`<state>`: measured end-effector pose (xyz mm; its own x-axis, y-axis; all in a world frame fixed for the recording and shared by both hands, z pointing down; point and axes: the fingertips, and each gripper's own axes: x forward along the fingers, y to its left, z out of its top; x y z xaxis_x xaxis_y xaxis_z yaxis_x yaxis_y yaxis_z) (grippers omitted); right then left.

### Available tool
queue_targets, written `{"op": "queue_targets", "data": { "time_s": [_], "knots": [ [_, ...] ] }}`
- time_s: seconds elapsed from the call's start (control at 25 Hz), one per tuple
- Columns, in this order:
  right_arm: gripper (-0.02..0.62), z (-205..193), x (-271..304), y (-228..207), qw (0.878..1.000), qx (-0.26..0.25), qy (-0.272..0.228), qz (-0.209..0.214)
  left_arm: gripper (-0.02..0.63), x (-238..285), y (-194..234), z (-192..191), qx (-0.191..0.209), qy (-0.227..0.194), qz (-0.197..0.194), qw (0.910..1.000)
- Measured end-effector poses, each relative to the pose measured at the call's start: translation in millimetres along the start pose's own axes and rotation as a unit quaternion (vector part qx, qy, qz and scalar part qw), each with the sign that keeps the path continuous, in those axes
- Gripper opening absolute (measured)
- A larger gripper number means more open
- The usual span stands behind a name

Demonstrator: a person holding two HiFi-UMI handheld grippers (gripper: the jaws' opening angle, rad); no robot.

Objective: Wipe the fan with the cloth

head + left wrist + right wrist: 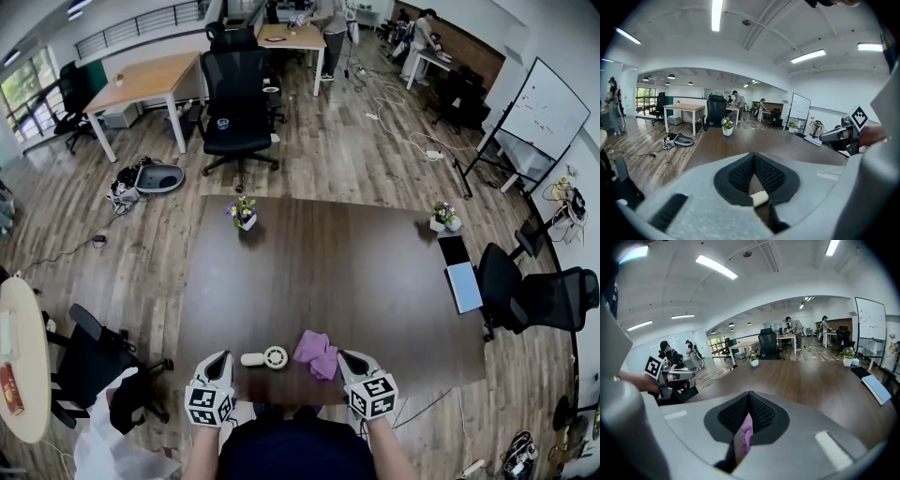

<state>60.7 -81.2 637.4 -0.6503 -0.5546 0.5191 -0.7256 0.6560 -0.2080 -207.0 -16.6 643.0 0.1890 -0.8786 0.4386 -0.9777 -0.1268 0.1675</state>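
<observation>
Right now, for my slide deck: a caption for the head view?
Shut, the left gripper and right gripper flank a white fan and purple cloth at the table's near edge.

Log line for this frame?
left gripper shut | right gripper shut | fan beside cloth on table | wipe not started

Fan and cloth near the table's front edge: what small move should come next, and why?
Probably draw the cloth leftward onto the fan with the right tongs. Those tongs are shut on the purple cloth, the left tongs are shut on the fan's cream handle, steadying it, and the cloth lies beside the fan, not yet on it.
</observation>
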Motion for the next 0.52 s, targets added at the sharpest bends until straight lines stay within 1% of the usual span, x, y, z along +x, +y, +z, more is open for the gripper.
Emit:
{"op": "queue_targets", "data": {
  "time_s": [0.2, 0.52],
  "knots": [
    [0.009, 0.1, 0.5, -1.3, 1.000, -0.003, 0.002, -0.010, -0.005, 0.8, 0.7, -0.4, -0.004, 0.001, -0.003, 1.0000],
    [0.009, 1.5, -3.0, -0.1, 1.000, -0.003, 0.001, -0.003, -0.005, 2.2, -1.5, -2.1, -0.011, 0.006, -0.007, 0.9999]
  ]
}}
